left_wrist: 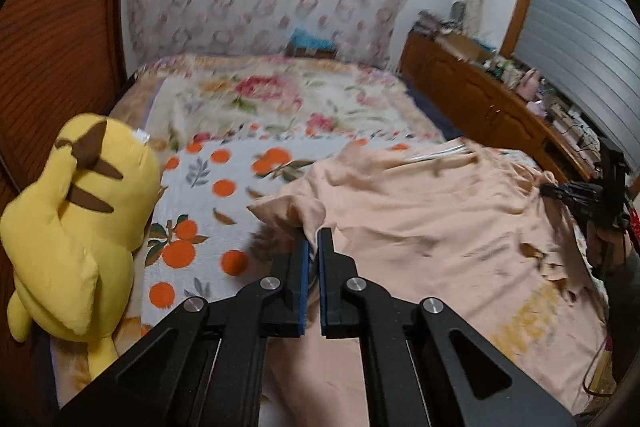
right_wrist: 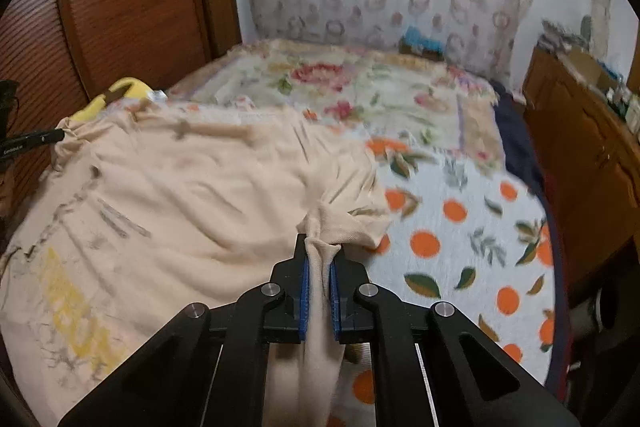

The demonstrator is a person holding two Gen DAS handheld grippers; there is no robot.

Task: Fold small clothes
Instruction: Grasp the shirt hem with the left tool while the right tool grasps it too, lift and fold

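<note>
A peach-coloured garment [left_wrist: 420,239] with a faded yellow print lies spread on the bed, rumpled. My left gripper [left_wrist: 314,239] is shut on a pinched fold at the garment's left edge, lifting it a little off the blanket. In the right wrist view the same garment [right_wrist: 180,211] fills the left half, and my right gripper [right_wrist: 320,247] is shut on a bunched fold at its right edge, with cloth running down between the blue pads [right_wrist: 305,287]. The right gripper [left_wrist: 560,193] also shows at the far right of the left wrist view, held by a hand.
A yellow plush toy [left_wrist: 68,227] lies at the bed's left side against a wooden wall panel [left_wrist: 52,47]. An orange-print blanket [right_wrist: 460,235] and a floral blanket [left_wrist: 280,95] cover the bed. A wooden dresser [left_wrist: 480,107] with clutter stands to the right.
</note>
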